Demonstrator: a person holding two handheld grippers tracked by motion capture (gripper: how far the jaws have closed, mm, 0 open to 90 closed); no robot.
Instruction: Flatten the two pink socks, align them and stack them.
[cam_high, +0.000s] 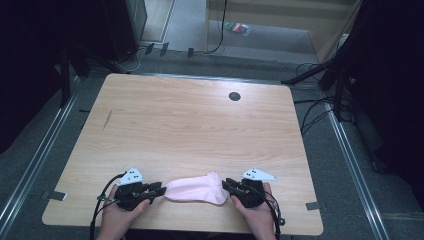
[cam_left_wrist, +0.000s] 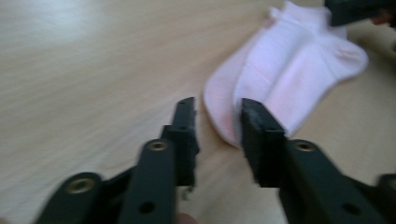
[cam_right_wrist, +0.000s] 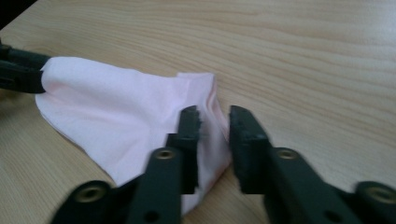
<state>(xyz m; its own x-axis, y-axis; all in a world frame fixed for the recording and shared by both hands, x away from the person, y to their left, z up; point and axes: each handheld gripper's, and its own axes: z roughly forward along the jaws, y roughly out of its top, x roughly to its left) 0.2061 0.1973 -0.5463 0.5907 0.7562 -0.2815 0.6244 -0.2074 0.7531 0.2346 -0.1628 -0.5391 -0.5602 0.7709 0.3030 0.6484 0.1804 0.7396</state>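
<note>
Pink sock (cam_high: 196, 188) lies flat on the wooden table (cam_high: 190, 125) near the person's edge, stretched between the two grippers. The left gripper (cam_high: 159, 190) sits at the sock's toe end and the right gripper (cam_high: 226, 184) at the cuff end. In the left gripper view the jaws stand apart with a clear gap, the rounded toe edge (cam_left_wrist: 223, 122) lying in and just beyond that gap, so this claw is released and grasping nothing. In the right gripper view the jaws are likewise parted, straddling the cuff fold (cam_right_wrist: 212, 105) without pinching it.

Judging from this, the step in hand is taking hold of both ends. To do it well, each gripper should slide a little farther over the fabric so the jaws close on both layers rather than only the outer edge. Keep the lower jaw low against the table to get under the cloth, and close both sides evenly so the sock doesn't drag sideways
</note>
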